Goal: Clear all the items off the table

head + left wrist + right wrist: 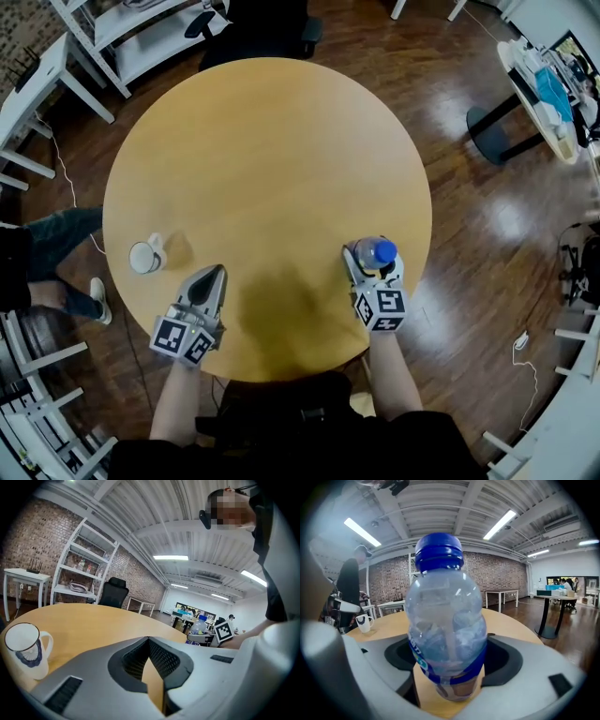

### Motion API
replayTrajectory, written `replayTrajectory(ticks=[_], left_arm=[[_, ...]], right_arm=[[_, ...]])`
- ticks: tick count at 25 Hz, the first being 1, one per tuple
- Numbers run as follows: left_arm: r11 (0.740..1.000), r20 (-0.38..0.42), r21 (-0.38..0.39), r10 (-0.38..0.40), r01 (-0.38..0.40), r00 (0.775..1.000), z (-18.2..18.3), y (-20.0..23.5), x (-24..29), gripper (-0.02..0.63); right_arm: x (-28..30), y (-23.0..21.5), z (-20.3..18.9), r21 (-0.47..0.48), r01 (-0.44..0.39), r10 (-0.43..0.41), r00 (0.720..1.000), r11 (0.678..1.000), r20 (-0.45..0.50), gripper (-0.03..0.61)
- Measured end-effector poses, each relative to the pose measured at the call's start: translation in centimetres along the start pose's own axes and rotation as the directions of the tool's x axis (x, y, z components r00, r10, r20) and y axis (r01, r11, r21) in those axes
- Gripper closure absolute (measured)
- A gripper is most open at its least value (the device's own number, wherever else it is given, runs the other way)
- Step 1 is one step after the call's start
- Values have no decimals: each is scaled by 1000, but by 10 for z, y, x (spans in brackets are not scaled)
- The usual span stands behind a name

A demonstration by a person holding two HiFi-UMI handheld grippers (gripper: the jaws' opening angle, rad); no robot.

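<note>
A clear plastic water bottle point(375, 253) with a blue cap stands upright near the round wooden table's point(272, 141) front right edge. My right gripper point(374, 249) is open, its fingers on either side of the bottle, close to its sides. In the right gripper view the bottle point(445, 616) fills the space between the jaws of the right gripper point(450, 644). A white mug point(145, 257) stands at the table's front left. My left gripper point(215, 273) is shut and empty, just right of the mug. In the left gripper view the mug point(26, 649) is left of the left gripper point(149, 639).
A black office chair point(258, 33) stands beyond the table's far edge, with white shelving point(141, 33) to its left. A seated person's leg and shoe point(61, 239) are by the table's left side. A white desk point(539, 94) stands at the far right on the dark wooden floor.
</note>
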State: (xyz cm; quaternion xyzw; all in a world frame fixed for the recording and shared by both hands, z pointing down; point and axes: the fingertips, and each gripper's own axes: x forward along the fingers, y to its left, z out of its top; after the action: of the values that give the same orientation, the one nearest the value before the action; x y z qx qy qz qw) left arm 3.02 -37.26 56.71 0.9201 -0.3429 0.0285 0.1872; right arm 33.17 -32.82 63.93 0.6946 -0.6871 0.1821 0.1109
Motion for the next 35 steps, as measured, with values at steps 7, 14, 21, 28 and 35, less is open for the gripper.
replayTrajectory(ticks=[7, 14, 21, 28, 35], left_arm=[[1000, 41, 14, 21, -22, 999, 17, 8, -26, 612], [999, 94, 34, 29, -33, 995, 41, 15, -68, 612], [996, 197, 85, 1, -18, 980, 86, 26, -106, 612], [991, 264, 122, -78, 47, 961, 99, 10, -148, 612], [975, 259, 167, -184, 144, 948, 103, -18, -163, 612]], right_arm=[[-16, 13, 8, -7, -5, 5, 1000, 1000, 29, 190], [-43, 42, 38, -26, -11, 13, 996, 1000, 93, 190], [-69, 83, 82, -67, -11, 24, 980, 998, 197, 190], [-122, 125, 87, -99, 27, 0, 963, 995, 271, 192], [-171, 143, 77, -84, 87, -57, 949, 993, 309, 192]])
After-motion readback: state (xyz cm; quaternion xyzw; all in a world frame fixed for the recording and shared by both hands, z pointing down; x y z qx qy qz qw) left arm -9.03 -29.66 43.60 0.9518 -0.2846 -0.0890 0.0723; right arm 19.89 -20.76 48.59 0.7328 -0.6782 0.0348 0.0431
